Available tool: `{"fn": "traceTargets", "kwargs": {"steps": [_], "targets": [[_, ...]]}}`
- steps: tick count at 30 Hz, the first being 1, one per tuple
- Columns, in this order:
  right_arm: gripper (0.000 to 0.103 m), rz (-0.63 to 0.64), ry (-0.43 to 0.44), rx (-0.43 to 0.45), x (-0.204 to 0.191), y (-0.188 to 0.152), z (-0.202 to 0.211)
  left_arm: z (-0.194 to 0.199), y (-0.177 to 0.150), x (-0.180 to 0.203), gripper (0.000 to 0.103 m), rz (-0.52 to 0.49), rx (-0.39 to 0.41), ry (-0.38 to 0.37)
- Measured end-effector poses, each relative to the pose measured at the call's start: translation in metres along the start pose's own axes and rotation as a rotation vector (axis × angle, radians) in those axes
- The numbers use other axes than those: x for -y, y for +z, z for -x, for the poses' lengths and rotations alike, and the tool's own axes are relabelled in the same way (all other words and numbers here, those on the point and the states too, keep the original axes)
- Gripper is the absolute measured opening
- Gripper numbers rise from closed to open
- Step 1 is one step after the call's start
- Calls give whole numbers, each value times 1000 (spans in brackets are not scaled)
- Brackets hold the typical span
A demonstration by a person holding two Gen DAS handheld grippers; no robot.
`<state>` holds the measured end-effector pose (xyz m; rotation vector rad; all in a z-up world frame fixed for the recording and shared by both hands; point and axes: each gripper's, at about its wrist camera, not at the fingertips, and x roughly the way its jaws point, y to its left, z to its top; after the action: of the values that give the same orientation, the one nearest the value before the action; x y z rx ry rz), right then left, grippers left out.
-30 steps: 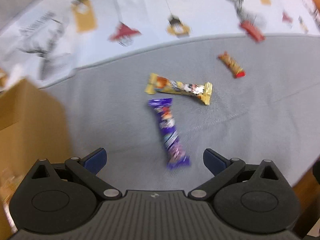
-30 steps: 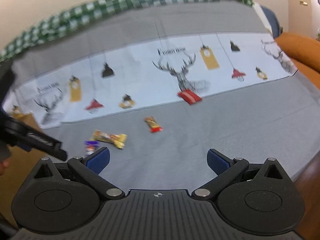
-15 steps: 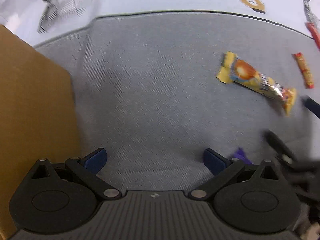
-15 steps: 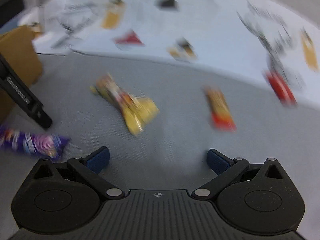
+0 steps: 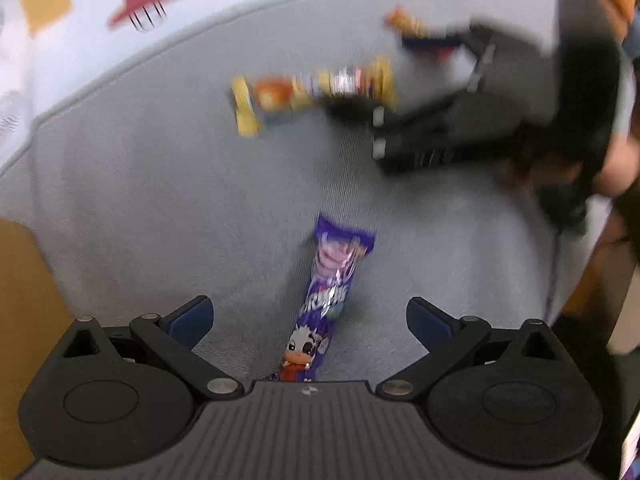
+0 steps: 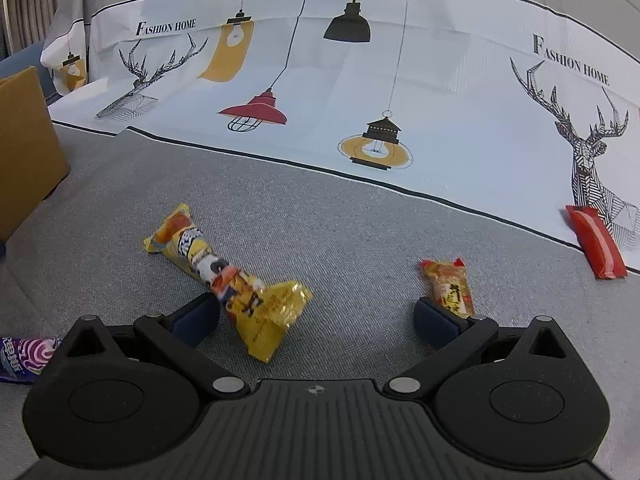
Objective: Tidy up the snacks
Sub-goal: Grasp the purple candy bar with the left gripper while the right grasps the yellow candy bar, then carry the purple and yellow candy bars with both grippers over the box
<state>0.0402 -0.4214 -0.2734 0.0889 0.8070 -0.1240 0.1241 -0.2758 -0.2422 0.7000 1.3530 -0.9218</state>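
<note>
A purple snack bar (image 5: 328, 292) lies on the grey cloth between the open fingers of my left gripper (image 5: 310, 316), its near end under the gripper body. A yellow snack bar (image 6: 224, 272) lies in front of my open right gripper (image 6: 316, 316), its near end between the fingers, close to the left one. The yellow bar also shows blurred in the left wrist view (image 5: 312, 92), with the right gripper (image 5: 460, 120) beside it. A small orange snack (image 6: 450, 288) touches the right finger. A red snack (image 6: 596, 242) lies at the far right.
A brown cardboard box (image 6: 24, 148) stands at the left; its side also shows in the left wrist view (image 5: 20, 320). A white printed cloth (image 6: 360, 72) with lamps and deer covers the back. The purple bar's end shows at the right wrist view's left edge (image 6: 24, 354).
My left gripper swung back over the purple bar, which now lies between its fingers. My right gripper moved down and closer to the yellow bar, which now reaches between its fingers.
</note>
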Motion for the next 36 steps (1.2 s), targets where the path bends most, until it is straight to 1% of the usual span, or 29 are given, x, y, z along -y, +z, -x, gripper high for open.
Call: {"fn": "traceTargets", "kwargs": {"steps": [1,2,4,6,8,9,10,11,12,13,14,15,17,20,22,23,25,26,27,30,32,33,36], "targets": [[102,2,3,1,0,1,-1,-11,0,-3,102,16,-26,9],[102,4,7,2,-1,2,-2,-18,2,-6,103,33,-31,22],[102,13,24,2,-4,5,-6,-15,4,-9,103,52,7,37],[102,28,47,2,-8,8,-9,-14,7,-14,102,75,3,21],[102,46,69,6,-12,10,-13,-13,10,-20,102,92,4,21],[102,57,76,10,-15,12,-15,-13,11,-24,100,95,6,28],[102,61,82,11,-18,13,-16,-10,9,-25,87,100,15,49],[101,70,90,10,-20,14,-17,-7,7,-24,77,93,33,88],[87,82,102,17,-22,14,-16,0,4,-21,36,64,56,103],[53,94,121,35,-25,14,-13,7,3,-20,14,47,60,79],[34,101,132,46,-28,14,-8,13,2,-22,13,67,62,69],[14,110,116,37,-34,15,-4,18,0,-22,13,81,85,78],[14,118,72,21,-42,15,2,33,-4,-23,12,83,143,102],[14,47,34,48,-43,16,24,63,-12,-24,12,130,191,75],[14,-2,-5,94,-43,20,50,87,-22,-17,12,142,236,80],[14,-25,-17,121,-44,21,65,103,-23,-8,12,153,265,81],[14,-73,-34,177,-48,25,101,131,-38,-2,13,176,324,86],[14,-96,-40,211,-51,26,121,153,-49,8,13,183,353,91],[14,-116,-40,236,-55,26,139,172,-68,15,13,189,382,94],[14,-176,-23,313,-79,20,201,214,-113,30,13,205,453,108],[14,-191,-3,342,-103,13,239,238,-151,41,13,213,486,133],[14,-197,6,349,-114,9,253,245,-162,44,13,221,497,146],[14,-201,70,357,-154,-6,299,265,-217,49,13,247,523,188]]}}
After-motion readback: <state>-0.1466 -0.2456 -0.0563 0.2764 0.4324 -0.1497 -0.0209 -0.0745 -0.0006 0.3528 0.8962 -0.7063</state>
